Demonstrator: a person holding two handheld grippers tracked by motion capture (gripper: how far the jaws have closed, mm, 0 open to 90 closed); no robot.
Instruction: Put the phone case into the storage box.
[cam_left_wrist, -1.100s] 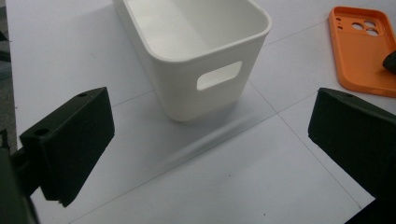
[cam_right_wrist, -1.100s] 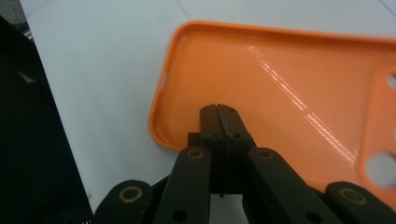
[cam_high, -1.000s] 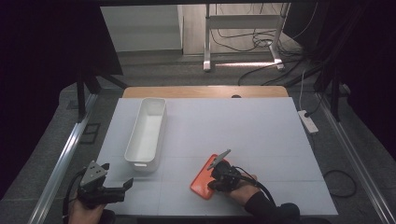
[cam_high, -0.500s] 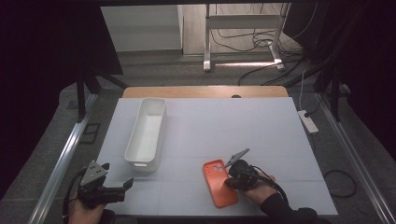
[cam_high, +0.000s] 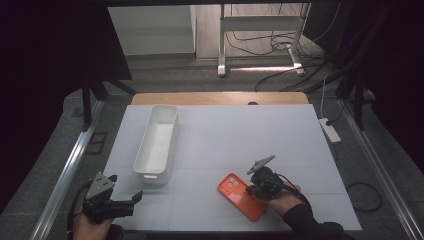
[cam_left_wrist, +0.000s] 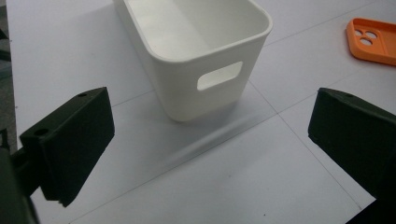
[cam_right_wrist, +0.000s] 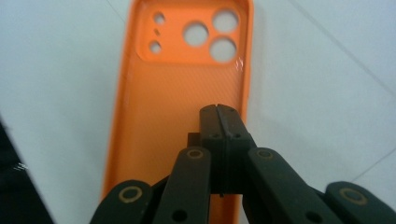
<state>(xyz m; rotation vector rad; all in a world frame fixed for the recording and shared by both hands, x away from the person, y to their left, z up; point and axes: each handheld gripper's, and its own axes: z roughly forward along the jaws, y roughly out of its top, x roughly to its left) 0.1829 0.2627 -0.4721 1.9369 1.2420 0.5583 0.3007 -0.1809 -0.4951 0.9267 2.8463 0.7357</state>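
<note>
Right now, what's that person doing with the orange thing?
A person holds a claw in each hand at a white table. The right claw is shut, its tips over the orange phone case, which lies flat. The left claw is open near the white bin, touching nothing.

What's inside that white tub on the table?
Nothing visible: the white tub looks empty in the high view and the left gripper view. Its near wall hides the bottom at that end.

Left gripper (cam_high: 131, 199) sits low near the person's left, jaws spread wide, level, pointing right. Right gripper (cam_high: 254, 189) has its jaws pressed together with nothing between them, the hand (cam_high: 281, 200) angled inward behind it.
</note>
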